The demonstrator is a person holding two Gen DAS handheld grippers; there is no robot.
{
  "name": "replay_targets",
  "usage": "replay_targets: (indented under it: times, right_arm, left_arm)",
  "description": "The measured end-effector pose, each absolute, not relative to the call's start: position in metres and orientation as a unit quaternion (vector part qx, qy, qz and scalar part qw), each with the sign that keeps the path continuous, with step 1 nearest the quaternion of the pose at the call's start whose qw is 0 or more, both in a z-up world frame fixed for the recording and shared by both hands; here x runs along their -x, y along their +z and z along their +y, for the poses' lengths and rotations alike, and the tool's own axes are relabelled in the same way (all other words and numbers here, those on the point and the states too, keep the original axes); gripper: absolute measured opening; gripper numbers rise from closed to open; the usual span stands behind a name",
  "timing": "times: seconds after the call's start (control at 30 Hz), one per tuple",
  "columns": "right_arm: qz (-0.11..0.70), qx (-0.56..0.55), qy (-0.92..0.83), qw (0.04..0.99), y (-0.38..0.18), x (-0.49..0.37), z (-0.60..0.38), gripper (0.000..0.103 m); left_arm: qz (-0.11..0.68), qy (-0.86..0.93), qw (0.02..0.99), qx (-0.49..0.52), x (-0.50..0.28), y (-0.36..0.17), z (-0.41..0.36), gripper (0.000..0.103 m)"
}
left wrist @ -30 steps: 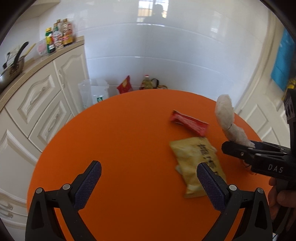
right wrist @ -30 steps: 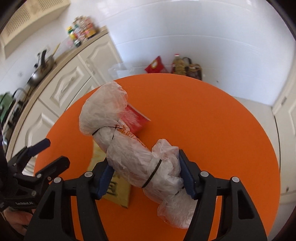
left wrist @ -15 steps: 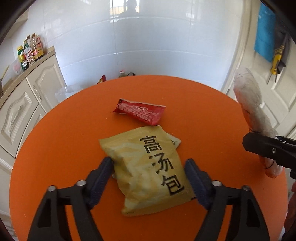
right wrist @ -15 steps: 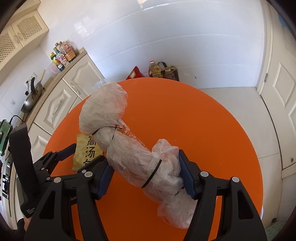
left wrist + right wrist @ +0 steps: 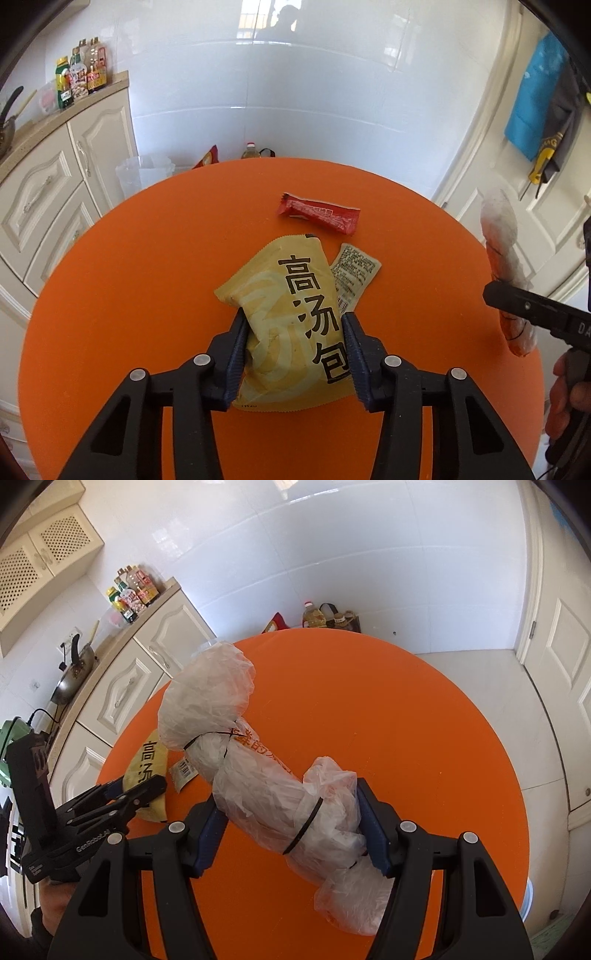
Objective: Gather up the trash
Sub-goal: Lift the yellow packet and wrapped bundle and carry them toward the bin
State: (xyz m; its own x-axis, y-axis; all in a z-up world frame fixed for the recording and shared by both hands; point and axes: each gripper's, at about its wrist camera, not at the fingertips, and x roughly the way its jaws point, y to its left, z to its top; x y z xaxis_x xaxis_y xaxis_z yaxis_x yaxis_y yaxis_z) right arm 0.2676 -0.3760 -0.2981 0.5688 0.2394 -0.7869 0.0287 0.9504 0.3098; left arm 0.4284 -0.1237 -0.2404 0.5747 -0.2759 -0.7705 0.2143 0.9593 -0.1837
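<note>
Closing in on the yellow packet (image 5: 295, 325), the left gripper (image 5: 295, 354) has its jaws coming together with the packet squarely between them. Seen from the left wrist, the packet lies flat on the orange table (image 5: 147, 277), its long axis running away from the camera and leaning a touch left, so the pads meet its two long sides near the close end. The left pad looks to be already creasing the edge; the right pad sits at the printed side. A small paper slip (image 5: 354, 275) pokes out from under the packet's right edge, and a red wrapper (image 5: 319, 214) lies just beyond, apart from both.

Over to the right wrist: the right gripper (image 5: 291, 827) is clamped on a rolled plastic bag (image 5: 266, 775), held up above the table, its length slanting away up-left. The left gripper shows at lower left, nearer the yellow packet by far.
</note>
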Motion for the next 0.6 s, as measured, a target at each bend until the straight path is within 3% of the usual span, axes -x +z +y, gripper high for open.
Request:
replay_targets:
  times: [0.6]
  right_arm:
    - [0.396,-0.121,0.056,0.909,-0.231,-0.194,-0.361,0.066]
  left_arm:
    - [0.333,-0.189,0.923,0.019,-0.312,-0.152,-0.124,0.044]
